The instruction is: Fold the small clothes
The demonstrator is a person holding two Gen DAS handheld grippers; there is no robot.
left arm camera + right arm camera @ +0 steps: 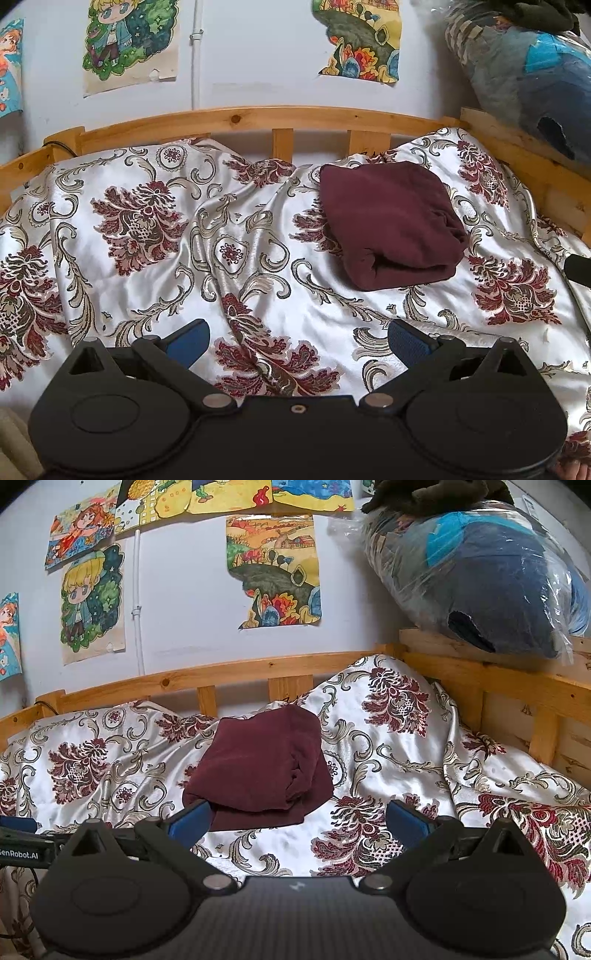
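A dark maroon garment (388, 225) lies folded into a thick square on the patterned satin bedspread (147, 288), toward the far right of the bed. My left gripper (299, 341) hovers open over bare bedspread, well short and left of the garment. In the right wrist view the same maroon garment (258, 771) sits just ahead. My right gripper (295, 821) is open with nothing between its blue pads; its left pad (190, 821) is close to the garment's near left corner. Whether that pad touches the cloth I cannot tell.
A wooden bed rail (258, 118) runs along the far side and the right side (498, 679). A plastic-wrapped bundle (487, 579) rests on the right rail. Drawings hang on the wall (273, 572). The other gripper's edge shows at left (18, 834).
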